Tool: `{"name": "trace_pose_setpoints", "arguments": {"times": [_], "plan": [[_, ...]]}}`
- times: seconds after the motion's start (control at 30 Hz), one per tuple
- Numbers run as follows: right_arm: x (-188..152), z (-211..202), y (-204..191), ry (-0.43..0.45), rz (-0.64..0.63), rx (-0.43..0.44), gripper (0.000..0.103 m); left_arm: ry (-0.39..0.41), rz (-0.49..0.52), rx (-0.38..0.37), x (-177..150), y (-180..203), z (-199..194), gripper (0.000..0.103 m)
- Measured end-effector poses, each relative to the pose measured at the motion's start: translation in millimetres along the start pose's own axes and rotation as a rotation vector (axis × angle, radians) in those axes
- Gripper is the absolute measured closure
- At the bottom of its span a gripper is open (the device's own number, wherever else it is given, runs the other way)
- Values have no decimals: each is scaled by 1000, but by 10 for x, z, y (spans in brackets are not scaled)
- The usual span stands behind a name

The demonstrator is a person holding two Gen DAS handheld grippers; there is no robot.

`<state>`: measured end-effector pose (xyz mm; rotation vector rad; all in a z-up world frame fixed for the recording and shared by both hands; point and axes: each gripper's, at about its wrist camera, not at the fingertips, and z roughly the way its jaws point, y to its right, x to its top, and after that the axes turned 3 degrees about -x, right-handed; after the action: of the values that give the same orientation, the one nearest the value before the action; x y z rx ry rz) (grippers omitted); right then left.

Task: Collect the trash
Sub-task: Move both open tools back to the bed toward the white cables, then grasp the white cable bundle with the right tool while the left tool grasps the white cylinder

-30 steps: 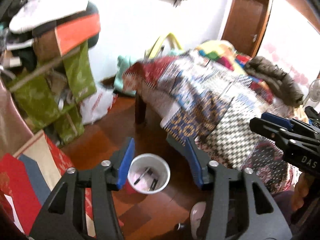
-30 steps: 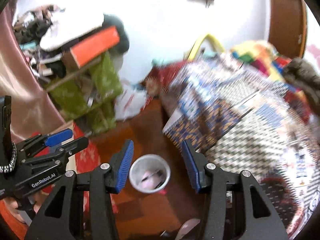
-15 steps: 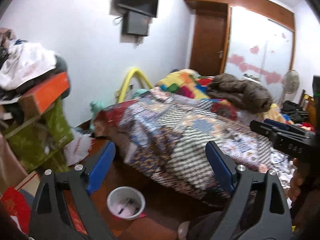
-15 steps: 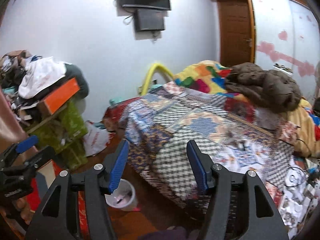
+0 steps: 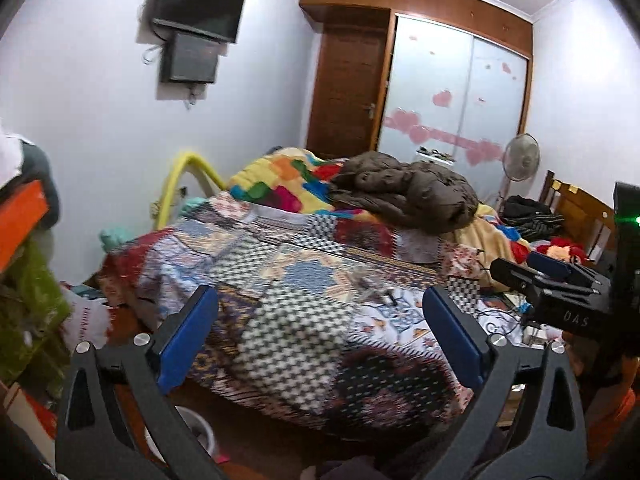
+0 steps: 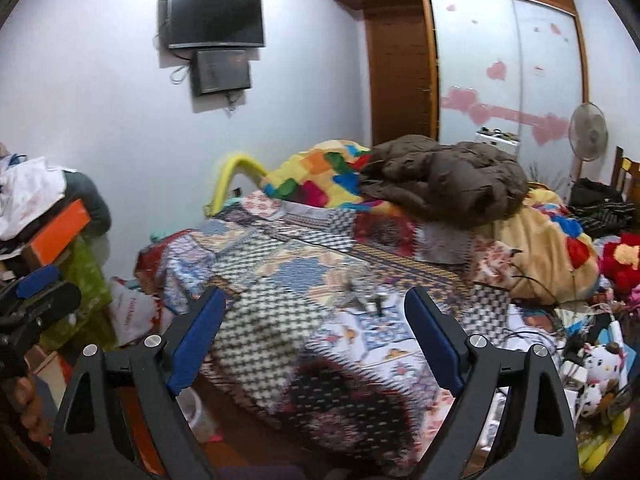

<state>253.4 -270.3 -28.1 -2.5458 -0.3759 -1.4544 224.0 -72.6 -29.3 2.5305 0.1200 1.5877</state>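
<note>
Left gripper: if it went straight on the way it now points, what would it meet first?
Probably the patchwork bedspread. The left gripper, jaws just opened wide and empty, aims slightly down at the bed's near end; nothing shows between. Depth is unclear through the fisheye.

A jacket lies on the bed, bin left below.

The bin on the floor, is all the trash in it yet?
Not all. The bin beside the bed seems to hold something, too blurred to name. Both tools, left and right, have just been opening and hold nothing. Small bits on the bed look left.
</note>
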Motion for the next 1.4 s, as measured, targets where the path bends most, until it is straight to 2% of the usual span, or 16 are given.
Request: {"name": "trace_pose_setpoints", "arguments": {"times": [0.23, 0.33, 0.57, 0.8, 0.83, 1.0, 1.03, 1.13, 1.33, 1.4], "plan": [[36, 240, 461, -26, 0, -49, 14, -46, 7, -45, 105, 250, 648, 0], [25, 388, 615, -39, -4, -64, 14, -71, 18, -36, 123, 313, 989, 0], [-18, 936, 1011, -136, 82, -8, 14, -165, 10, -61, 44, 328, 1817, 0], [-134, 1595, 1212, -219, 88, -29, 14, -256, 38, -55, -176, 313, 2681, 1], [-154, 1694, 1238, -232, 92, -26, 15, -270, 46, -60, -221, 320, 2810, 5], [-230, 2187, 1319, -303, 119, 6, 31, -357, 71, -69, -440, 355, 3423, 21], [-248, 2296, 1330, -321, 129, 26, 36, -374, 71, -75, -476, 357, 3528, 27], [-292, 2534, 1317, -348, 134, 72, 47, -419, 84, -101, -612, 392, 3829, 36], [-372, 2928, 1267, -391, 91, 104, 66, -437, 143, -123, -782, 496, 4171, 41], [-364, 3033, 1272, -406, 102, 126, 66, -441, 159, -124, -813, 525, 4249, 46]]}}
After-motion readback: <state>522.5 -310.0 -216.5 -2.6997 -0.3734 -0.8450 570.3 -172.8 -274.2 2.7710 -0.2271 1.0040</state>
